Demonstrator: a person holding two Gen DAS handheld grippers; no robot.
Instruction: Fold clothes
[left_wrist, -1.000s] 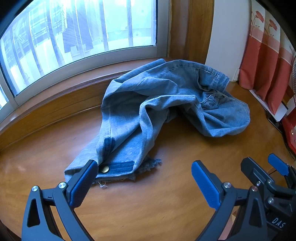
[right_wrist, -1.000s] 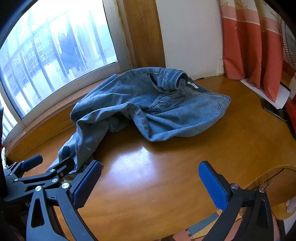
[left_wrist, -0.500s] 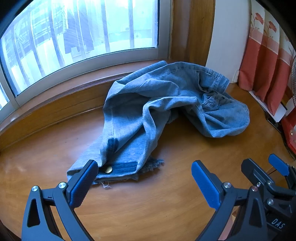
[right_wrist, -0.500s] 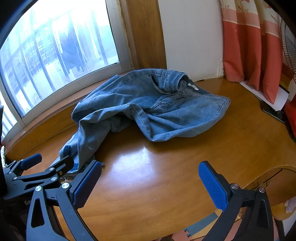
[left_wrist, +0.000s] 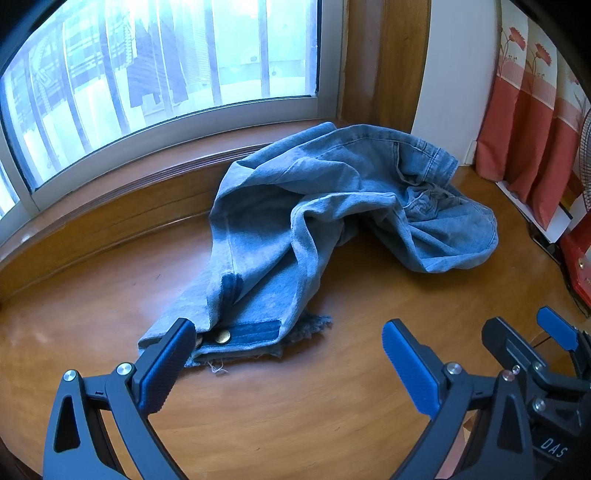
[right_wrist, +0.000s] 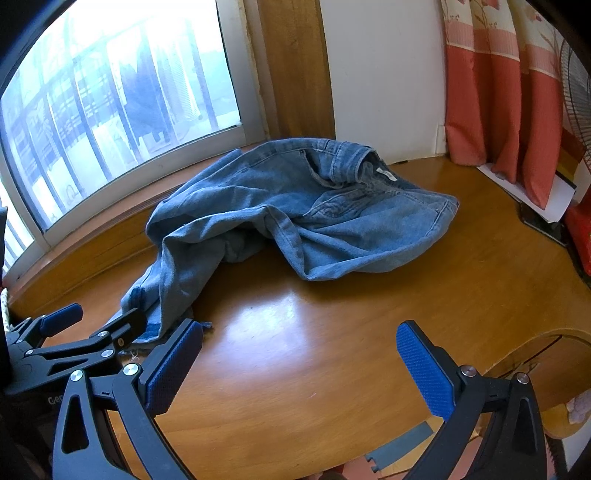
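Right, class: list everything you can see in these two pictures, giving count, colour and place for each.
jeans: one, light blue, crumpled on the table below the window
table: one, brown wood, under the jeans
window: one, barred, behind the table
curtain: one, red and cream, far right
paper: one, white, under the curtain's edge
left gripper: black with blue pads, open, at the jeans' hem
right gripper: same colours, open, over bare table

Both wrist cameras sit low and near the wooden table (left_wrist: 332, 406), facing twelve o'clock at the shared jeans (left_wrist: 332, 221) and window (right_wrist: 110, 110).
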